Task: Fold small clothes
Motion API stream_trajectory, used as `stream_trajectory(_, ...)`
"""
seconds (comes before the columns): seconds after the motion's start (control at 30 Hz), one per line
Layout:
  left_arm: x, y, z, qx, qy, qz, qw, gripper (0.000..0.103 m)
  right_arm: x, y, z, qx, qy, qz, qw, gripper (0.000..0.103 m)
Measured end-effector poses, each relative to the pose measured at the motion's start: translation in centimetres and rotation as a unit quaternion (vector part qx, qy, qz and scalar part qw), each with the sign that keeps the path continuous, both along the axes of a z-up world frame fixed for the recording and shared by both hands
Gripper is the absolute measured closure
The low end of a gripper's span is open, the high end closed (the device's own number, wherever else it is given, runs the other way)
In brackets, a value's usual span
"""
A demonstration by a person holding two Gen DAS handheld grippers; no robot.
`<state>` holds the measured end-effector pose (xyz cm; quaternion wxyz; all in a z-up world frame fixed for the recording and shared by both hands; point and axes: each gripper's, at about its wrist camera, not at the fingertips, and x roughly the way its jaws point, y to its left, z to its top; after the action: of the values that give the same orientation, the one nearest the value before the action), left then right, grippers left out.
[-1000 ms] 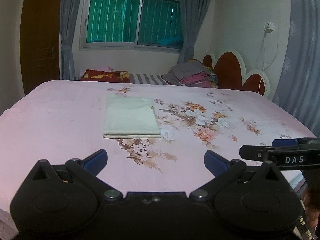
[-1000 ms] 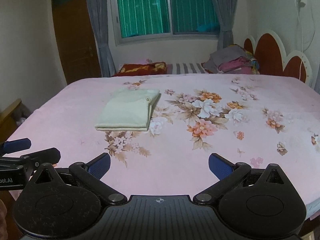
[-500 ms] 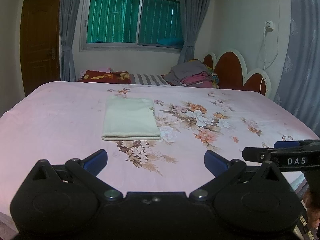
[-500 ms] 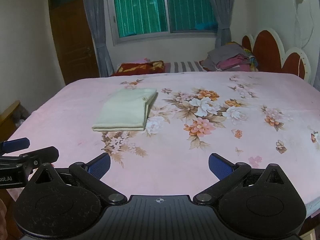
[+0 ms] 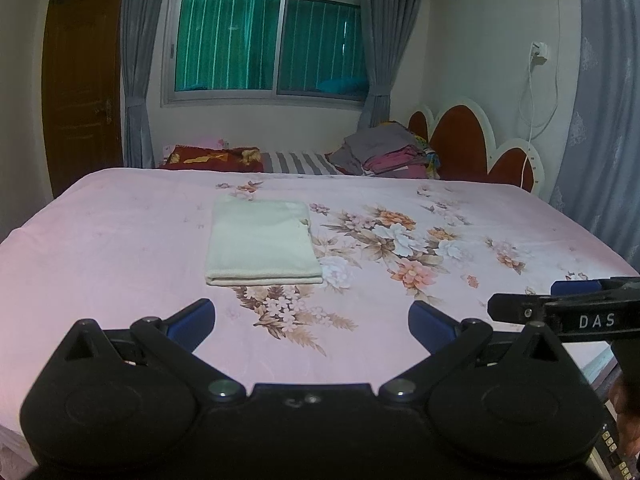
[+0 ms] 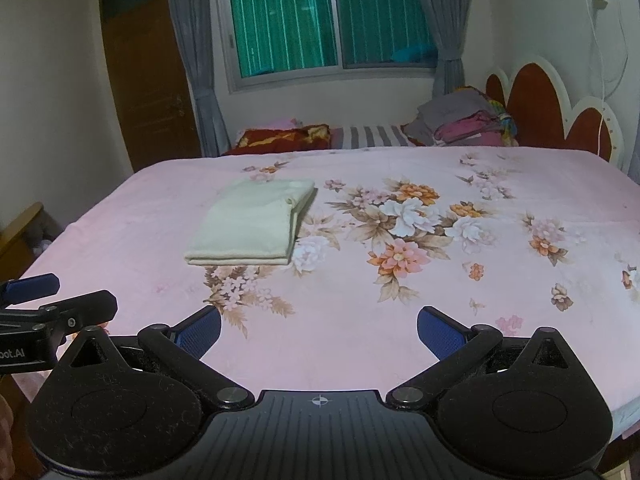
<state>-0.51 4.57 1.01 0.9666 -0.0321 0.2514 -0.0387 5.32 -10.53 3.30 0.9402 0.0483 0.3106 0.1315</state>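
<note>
Both grippers stood wide apart at the jaws and held nothing. The left gripper (image 5: 311, 318) hung over the near edge of the bed, its blue ribbed pads (image 5: 191, 319) spread far from one another and clear of the cloth below. The right gripper (image 6: 319, 330) hung likewise beside it, its pads (image 6: 439, 335) just as far apart, touching nothing.

Well ahead of both lay the folded garment (image 5: 262, 245), a pale cream-green piece of soft, towel-like cloth, laid flat as a neat rectangle with its thick folded edge toward the cameras and a small notch at its far right corner. It rested on the pink bedspread (image 5: 120, 248), a smooth, faintly fuzzy cover printed with orange, white and brown flowers, just left of the large flower cluster. At the far end sat a rumpled pile of grey and pink clothes (image 5: 386, 151) beside the scalloped red headboard (image 5: 460, 140) with white trim.
</note>
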Motion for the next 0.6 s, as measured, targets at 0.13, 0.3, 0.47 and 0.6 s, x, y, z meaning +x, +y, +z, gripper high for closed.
stream_trajectory(0.13, -0.03, -0.07, 0.07, 0.0, 0.0, 0.0, 1.0, 0.001, -0.06, -0.01, 0.08, -0.001, -0.001, 0.0, 1.0, 0.0)
stream_trajectory(0.3, -0.06, -0.1, 0.11, 0.001, -0.001, 0.0, 1.0, 0.001, -0.06, 0.04, 0.15, -0.002, -0.001, 0.0, 1.0, 0.0)
stream_trajectory(0.47, -0.06, -0.12, 0.13, 0.001, -0.001, 0.0, 1.0, 0.001, -0.06, -0.01, 0.15, -0.001, -0.003, 0.0, 1.0, 0.0)
stream_trajectory(0.6, -0.06, -0.16, 0.11, 0.001, -0.002, 0.0, 1.0, 0.001, 0.02, -0.06, 0.22, 0.0, -0.003, -0.001, 1.0, 0.0)
